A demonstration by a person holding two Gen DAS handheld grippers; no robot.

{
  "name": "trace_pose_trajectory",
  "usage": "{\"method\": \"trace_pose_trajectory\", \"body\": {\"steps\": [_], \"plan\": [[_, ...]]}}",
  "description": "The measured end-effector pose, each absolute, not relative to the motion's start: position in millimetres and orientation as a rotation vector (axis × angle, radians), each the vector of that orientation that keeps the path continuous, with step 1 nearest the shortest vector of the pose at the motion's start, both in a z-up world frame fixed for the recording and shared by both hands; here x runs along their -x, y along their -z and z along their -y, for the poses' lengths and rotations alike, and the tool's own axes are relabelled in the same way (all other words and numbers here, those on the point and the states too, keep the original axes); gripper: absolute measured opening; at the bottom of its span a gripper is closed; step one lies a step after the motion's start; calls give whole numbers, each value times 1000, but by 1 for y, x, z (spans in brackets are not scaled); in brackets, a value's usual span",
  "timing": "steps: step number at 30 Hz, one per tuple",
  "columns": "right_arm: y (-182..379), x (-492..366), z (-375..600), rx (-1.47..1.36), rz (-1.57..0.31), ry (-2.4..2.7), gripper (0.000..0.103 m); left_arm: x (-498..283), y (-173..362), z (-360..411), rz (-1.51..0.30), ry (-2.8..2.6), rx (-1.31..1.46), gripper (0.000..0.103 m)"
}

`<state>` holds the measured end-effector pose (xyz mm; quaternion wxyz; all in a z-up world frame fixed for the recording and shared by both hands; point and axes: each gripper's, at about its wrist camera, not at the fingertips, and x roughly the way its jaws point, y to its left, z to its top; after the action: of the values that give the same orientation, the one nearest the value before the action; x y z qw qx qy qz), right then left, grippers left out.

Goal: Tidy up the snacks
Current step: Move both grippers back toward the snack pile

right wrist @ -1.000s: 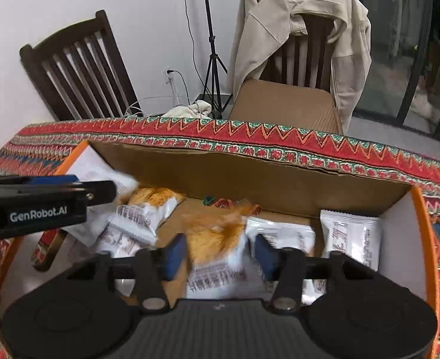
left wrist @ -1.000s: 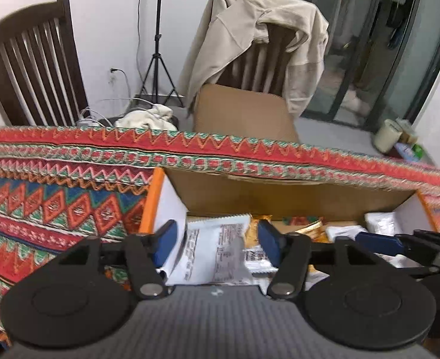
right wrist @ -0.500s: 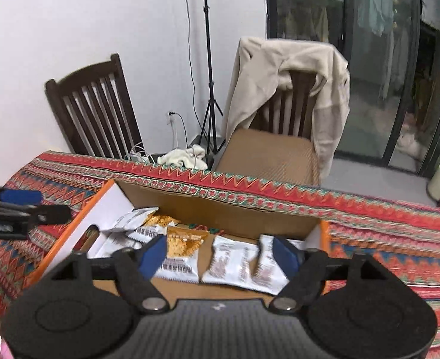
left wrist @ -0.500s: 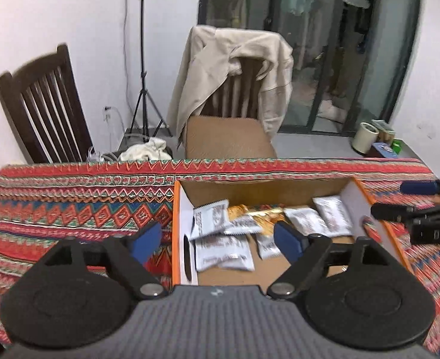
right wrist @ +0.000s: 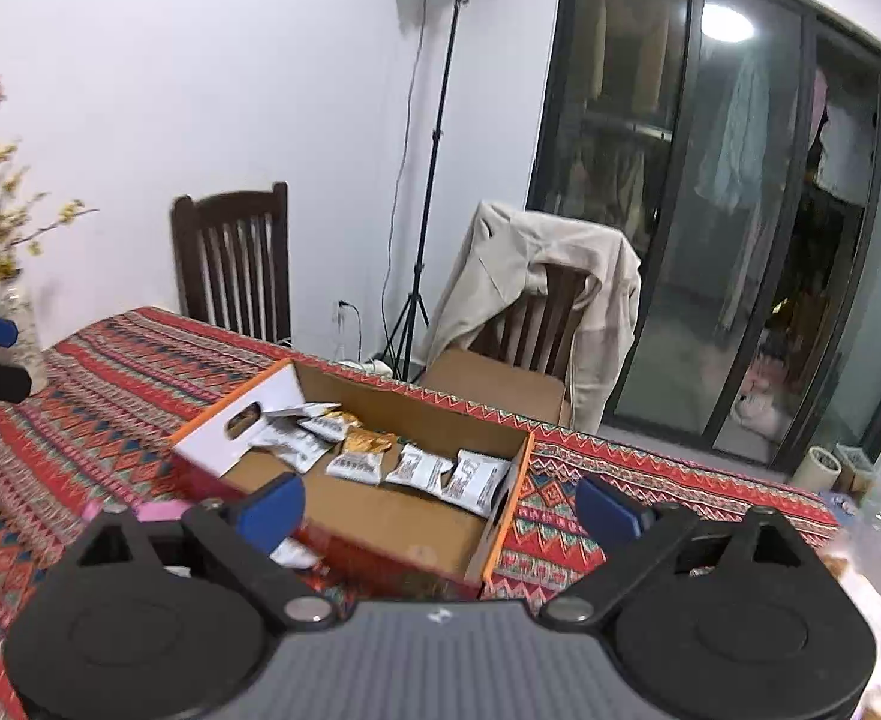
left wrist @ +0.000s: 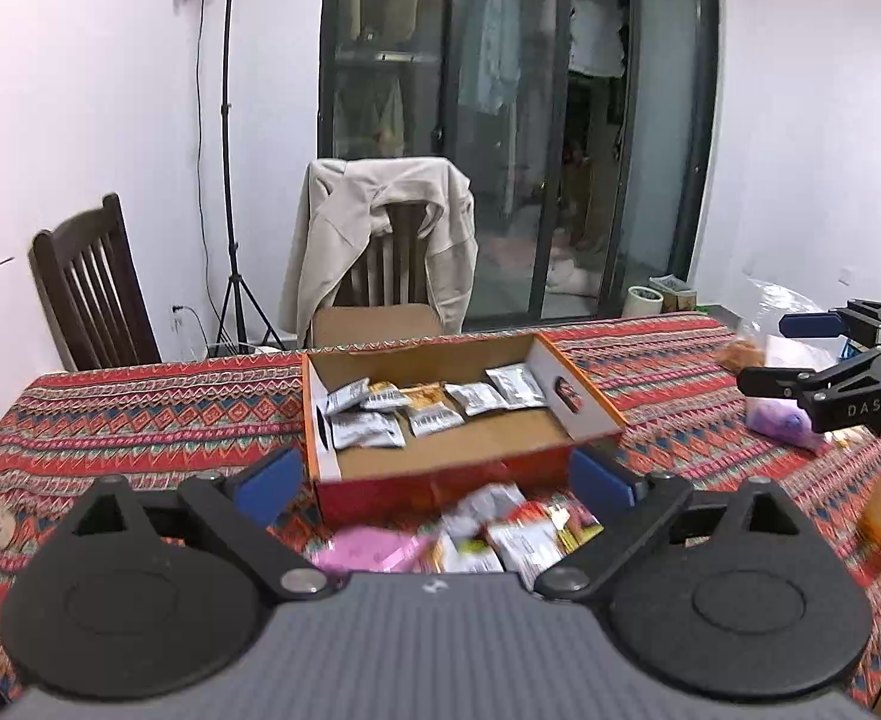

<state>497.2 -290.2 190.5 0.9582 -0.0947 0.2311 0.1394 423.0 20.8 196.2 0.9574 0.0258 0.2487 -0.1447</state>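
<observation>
Hovering above box (left wrist: 590, 402) w/ snack packets (left wrist: 428, 402): both tools (left wrist: 434, 483) (right wrist: 440, 507) spread apart, nothing gripped.

The desk (left wrist: 140, 420) wears a red zigzag-patterned cloth. An open cardboard box (left wrist: 584, 405) with orange edges sits mid-desk (several snack packets line its far end). Loose packets (left wrist: 500, 534) lie heaped just in front of it, a pink one (left wrist: 368, 549) among them. A purple packet (left wrist: 782, 423) lies well off to the right.
</observation>
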Motion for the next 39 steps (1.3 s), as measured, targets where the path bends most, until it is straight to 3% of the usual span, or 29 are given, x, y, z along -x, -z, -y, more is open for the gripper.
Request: {"method": "trace_pose_trajectory", "body": {"steps": [10, 20, 27, 39], "plan": [[-158, -349, 312, 115, -389, -290, 103, -280, -148, -22, -352, 184, -45, 103], [-81, -251, 312, -19, -375, -271, 103, -208, -85, -9, -406, 180, -53, 103], [-41, -236, 303, 6, -431, -247, 103, -215, -61, -14, -475, 146, -46, 103], [-31, -265, 287, 19, -446, -250, 103, -271, -45, -28, -521, 102, 46, 103]]}}
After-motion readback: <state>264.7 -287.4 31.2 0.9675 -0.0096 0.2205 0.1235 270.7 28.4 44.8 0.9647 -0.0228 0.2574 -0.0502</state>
